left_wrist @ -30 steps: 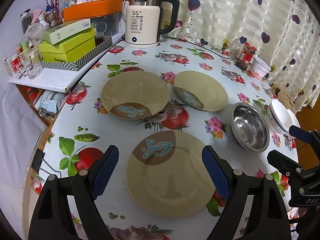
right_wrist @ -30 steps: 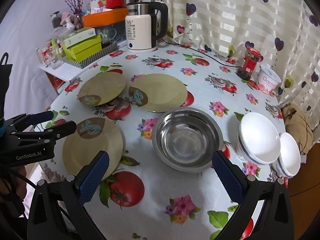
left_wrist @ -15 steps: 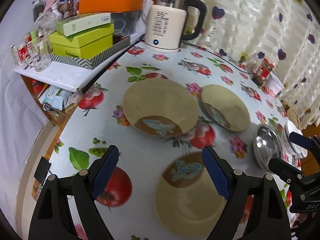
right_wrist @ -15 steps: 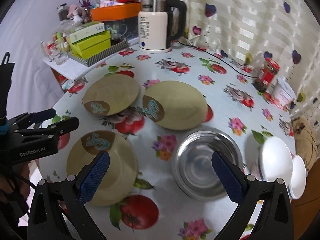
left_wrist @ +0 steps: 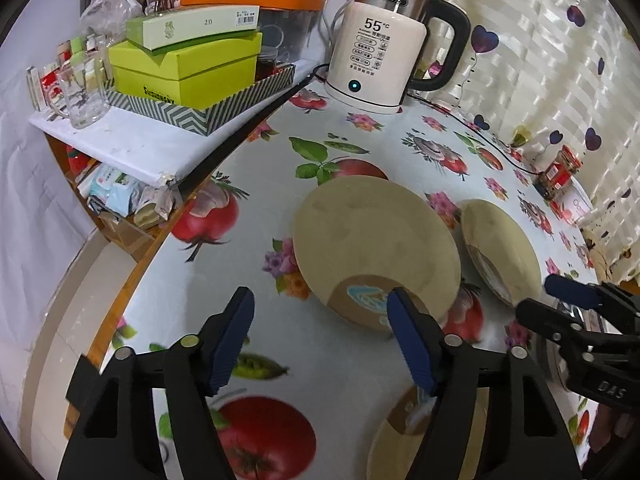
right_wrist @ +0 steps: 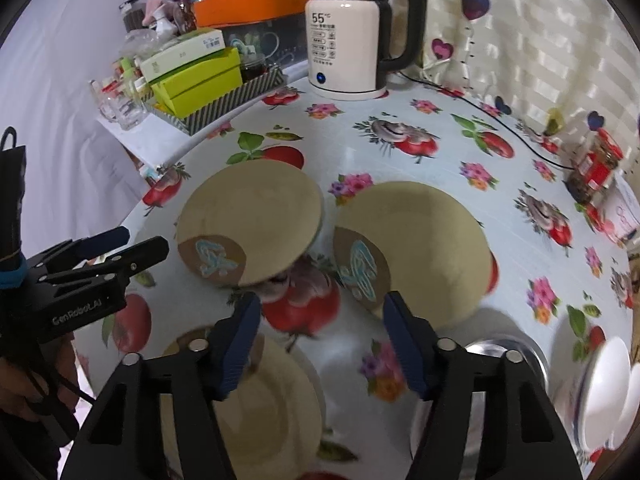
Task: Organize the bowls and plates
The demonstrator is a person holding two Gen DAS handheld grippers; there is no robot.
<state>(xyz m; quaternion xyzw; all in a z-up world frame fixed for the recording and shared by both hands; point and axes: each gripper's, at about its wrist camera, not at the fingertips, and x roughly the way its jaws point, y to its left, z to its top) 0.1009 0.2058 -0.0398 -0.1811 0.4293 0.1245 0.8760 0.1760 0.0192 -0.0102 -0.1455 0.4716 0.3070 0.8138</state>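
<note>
Three tan plates with a brown patch and blue mark lie on the fruit-print tablecloth. The far left plate (left_wrist: 372,240) (right_wrist: 252,220) lies just ahead of my open, empty left gripper (left_wrist: 320,340). The far right plate (right_wrist: 416,248) (left_wrist: 500,248) lies ahead of my open, empty right gripper (right_wrist: 320,344). The near plate (right_wrist: 260,400) (left_wrist: 400,448) sits under both grippers' fingers. A steel bowl (right_wrist: 504,360) and stacked white bowls (right_wrist: 608,380) are at the right.
A white electric kettle (left_wrist: 380,52) stands at the back with its cord along the curtain. A shelf with green boxes (left_wrist: 184,64) and a glass mug (left_wrist: 80,92) borders the table's left. A red-lidded jar (right_wrist: 596,168) stands far right.
Both grippers have moved forward and left over the table, so the two far plates are closer and the near plate has slid beneath the fingers. Both stay open.
</note>
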